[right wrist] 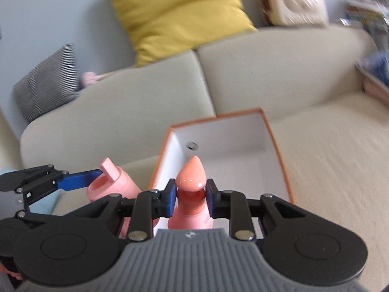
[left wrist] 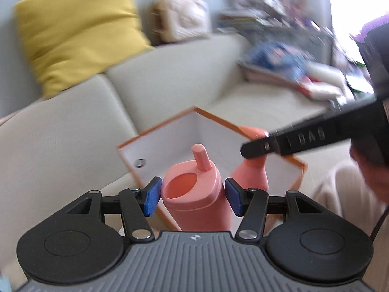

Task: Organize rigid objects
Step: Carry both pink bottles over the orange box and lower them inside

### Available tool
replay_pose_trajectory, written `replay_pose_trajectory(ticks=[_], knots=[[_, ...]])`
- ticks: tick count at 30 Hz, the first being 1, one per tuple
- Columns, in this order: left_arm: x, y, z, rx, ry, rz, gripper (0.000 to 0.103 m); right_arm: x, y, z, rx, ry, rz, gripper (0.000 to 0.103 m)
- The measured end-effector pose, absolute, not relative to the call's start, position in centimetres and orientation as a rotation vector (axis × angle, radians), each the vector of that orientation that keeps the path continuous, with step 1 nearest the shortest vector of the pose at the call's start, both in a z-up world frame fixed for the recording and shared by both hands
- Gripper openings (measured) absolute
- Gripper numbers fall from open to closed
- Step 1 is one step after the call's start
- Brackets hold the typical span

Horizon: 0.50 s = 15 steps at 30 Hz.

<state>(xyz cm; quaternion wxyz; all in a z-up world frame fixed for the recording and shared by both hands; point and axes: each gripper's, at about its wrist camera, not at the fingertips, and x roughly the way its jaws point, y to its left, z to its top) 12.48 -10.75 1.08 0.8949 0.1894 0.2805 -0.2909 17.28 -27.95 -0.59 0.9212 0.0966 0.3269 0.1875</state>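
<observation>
My left gripper (left wrist: 193,196) is shut on a pink cup with an open lid and a spout (left wrist: 194,192), held at the near edge of an open white box with orange rims (left wrist: 170,121). My right gripper (right wrist: 190,194) is shut on a pink bottle with a pointed cap (right wrist: 191,175), held over the near end of the same box (right wrist: 274,133). In the right wrist view the cup (right wrist: 109,185) and the left gripper's blue finger (right wrist: 80,178) sit at the left. In the left wrist view the right gripper's finger (left wrist: 291,138) crosses the bottle (left wrist: 252,172).
The box lies on a beige sofa (right wrist: 328,158). A yellow cushion (right wrist: 180,14), a striped cushion (right wrist: 46,82) and a beige bag (right wrist: 294,0) sit along the sofa back. Books and clutter (left wrist: 279,56) pile at the right end of the sofa.
</observation>
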Motion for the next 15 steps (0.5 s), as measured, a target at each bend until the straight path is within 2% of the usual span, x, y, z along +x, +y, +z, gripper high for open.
replay_pose_trajectory(ticks=[7, 15], knots=[[13.7, -11.3, -2.8, 0.587, 0.691, -0.797, 0.065, 19.3, -29.3, -4.2, 0.211, 0.756, 0.391, 0.026], [14.7, -11.4, -4.3, 0.702, 0.765, -0.924, 0.065, 20.7, -27.7, -6.6, 0.174, 0.807, 0.511, 0.026]])
